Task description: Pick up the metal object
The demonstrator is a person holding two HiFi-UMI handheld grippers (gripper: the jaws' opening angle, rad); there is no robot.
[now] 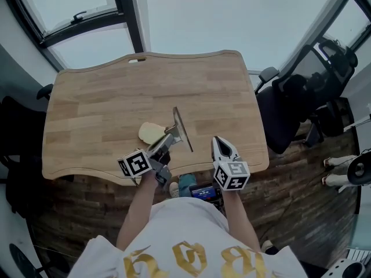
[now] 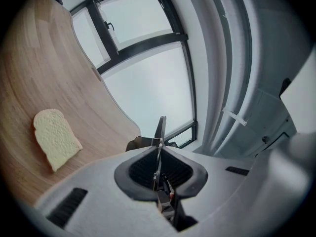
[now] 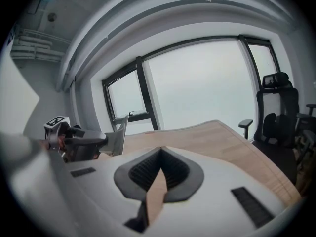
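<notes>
The metal object (image 1: 180, 128) is a thin flat steel plate. My left gripper (image 1: 168, 139) is shut on its near end and holds it just above the wooden table (image 1: 104, 97). In the left gripper view the metal object (image 2: 160, 137) stands edge-on between the pads of that gripper (image 2: 159, 157). My right gripper (image 1: 222, 145) hovers over the table's front edge, to the right of the plate. Its jaws (image 3: 159, 154) meet at the tips with nothing between them. From the right gripper view the metal object (image 3: 118, 135) shows at the left.
A slice of bread (image 1: 151, 133) (image 2: 55, 138) lies on the table just left of the held plate. Black office chairs stand off the table's right side (image 1: 290, 106) (image 3: 277, 115) and left side (image 1: 20, 132). Windows run behind the far edge.
</notes>
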